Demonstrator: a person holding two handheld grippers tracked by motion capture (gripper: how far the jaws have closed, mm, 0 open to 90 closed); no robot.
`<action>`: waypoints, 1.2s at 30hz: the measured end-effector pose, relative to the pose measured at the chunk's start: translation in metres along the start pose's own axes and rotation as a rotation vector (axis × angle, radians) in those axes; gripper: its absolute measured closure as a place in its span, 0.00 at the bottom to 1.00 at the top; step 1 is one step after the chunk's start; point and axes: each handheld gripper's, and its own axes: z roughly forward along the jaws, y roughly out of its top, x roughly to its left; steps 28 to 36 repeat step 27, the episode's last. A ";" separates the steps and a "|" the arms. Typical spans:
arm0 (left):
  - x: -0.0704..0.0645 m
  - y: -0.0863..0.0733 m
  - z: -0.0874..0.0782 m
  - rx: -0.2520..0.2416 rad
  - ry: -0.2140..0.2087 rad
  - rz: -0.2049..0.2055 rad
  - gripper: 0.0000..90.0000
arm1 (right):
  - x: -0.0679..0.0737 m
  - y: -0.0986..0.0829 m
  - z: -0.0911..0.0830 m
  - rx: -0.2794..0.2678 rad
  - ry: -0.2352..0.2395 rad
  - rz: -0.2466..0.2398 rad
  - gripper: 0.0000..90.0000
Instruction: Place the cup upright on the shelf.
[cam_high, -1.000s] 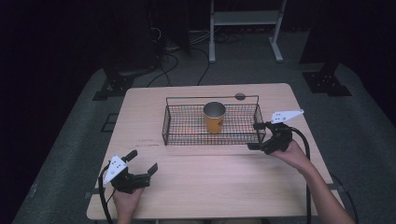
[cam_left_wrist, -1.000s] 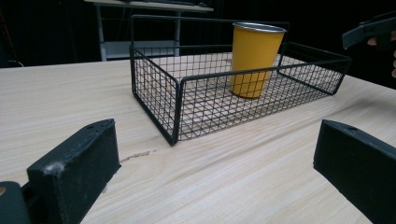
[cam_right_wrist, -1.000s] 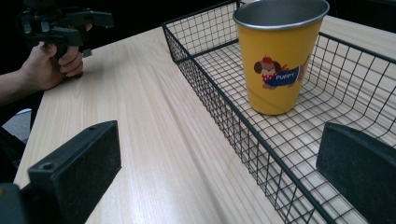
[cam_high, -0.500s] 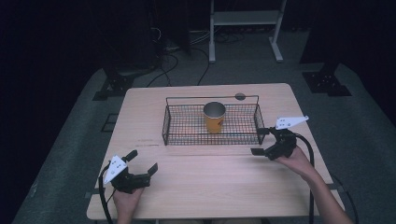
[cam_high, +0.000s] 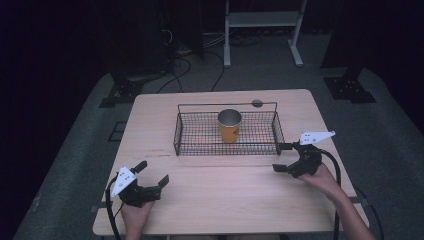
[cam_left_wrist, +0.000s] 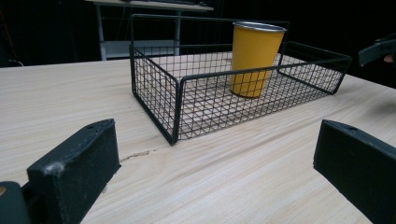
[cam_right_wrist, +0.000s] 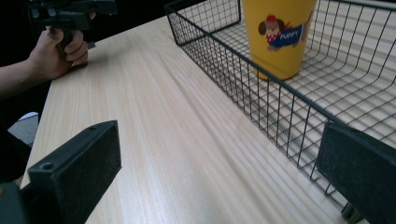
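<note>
Table (cam_high: 220, 195): light wood top, grain running across; it carries one basket and both grippers. A small dark round spot (cam_high: 257, 103) sits near the far edge, just behind the basket.
Basket (cam_high: 192, 145): black wire, rectangular, shallow, with a raised rail along its far side. It stands on the far half of the table, roughly centred left to right.
Cup (cam_high: 229, 125): yellow body, metallic rim, upright inside the basket, about mid-length and on the basket floor. In the right gripper view the cup (cam_right_wrist: 279, 35) shows a cartoon dog print with the word "PUPPY".
Left gripper (cam_high: 152, 172): near the table's front left corner, held by the left hand (cam_high: 134, 214); white three-cornered plate on top. Fingers spread wide, nothing between them. It lies well apart from the basket. In the left gripper view the basket's near corner (cam_left_wrist: 175, 112) lies ahead between the two black fingers (cam_left_wrist: 77, 163).
Right gripper (cam_high: 281, 157): just beside the basket's right front corner, held by the right hand (cam_high: 320, 175); a cable loops back from it. Fingers spread wide, holding nothing. In the right gripper view one finger (cam_right_wrist: 359, 172) lies over the basket's wire wall; contact cannot be told.
Surroundings: dark room, grey floor (cam_high: 395, 150), cables and a pale stand behind the table.
</note>
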 end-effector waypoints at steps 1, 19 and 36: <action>0.000 0.000 0.000 0.000 0.000 0.000 0.00 | 0.000 -0.003 -0.001 -0.005 -0.005 0.003 0.00; 0.000 0.000 0.000 0.005 0.005 0.001 0.00 | 0.007 -0.025 -0.013 -0.020 -0.022 0.028 0.00; 0.000 0.000 0.001 0.009 0.004 0.000 0.00 | 0.012 -0.034 -0.019 -0.042 -0.030 0.043 0.00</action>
